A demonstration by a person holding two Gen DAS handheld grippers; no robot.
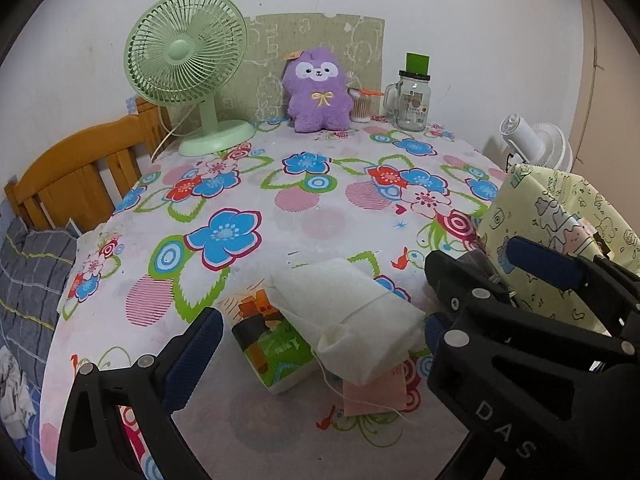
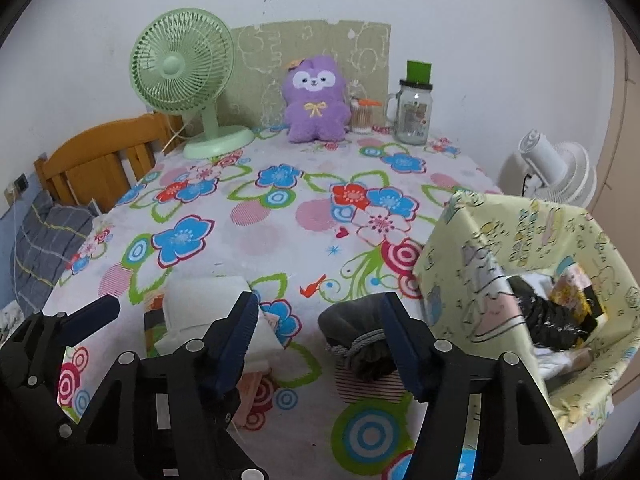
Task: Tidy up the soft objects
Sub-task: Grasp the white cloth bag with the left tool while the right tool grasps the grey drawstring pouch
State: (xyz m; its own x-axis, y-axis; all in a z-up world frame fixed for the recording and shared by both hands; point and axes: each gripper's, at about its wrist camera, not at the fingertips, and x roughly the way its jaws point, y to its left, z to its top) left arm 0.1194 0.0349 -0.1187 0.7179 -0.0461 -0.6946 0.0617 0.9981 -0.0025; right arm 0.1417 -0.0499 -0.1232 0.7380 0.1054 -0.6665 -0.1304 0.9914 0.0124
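A white drawstring pouch (image 1: 352, 316) lies on a tissue pack (image 1: 276, 348) and a pink cloth (image 1: 374, 398) near the table's front edge. My left gripper (image 1: 320, 332) is open around the pouch, just short of it. A dark grey drawstring pouch (image 2: 356, 340) lies on the flowered cloth beside a yellow fabric bin (image 2: 532, 280) holding dark items. My right gripper (image 2: 320, 340) is open, its right finger (image 2: 400, 344) against the grey pouch. The left gripper also shows at the left edge of the right wrist view (image 2: 168, 312), around the white pouch (image 2: 208, 300). A purple plush (image 1: 316, 92) sits at the back.
A green desk fan (image 1: 188, 68), a glass jar (image 1: 412, 100) and a cotton-swab pot (image 1: 360, 108) stand along the back wall. A white fan (image 2: 556, 172) stands off the table's right. A wooden chair (image 1: 80, 176) and grey bedding (image 1: 32, 280) are at the left.
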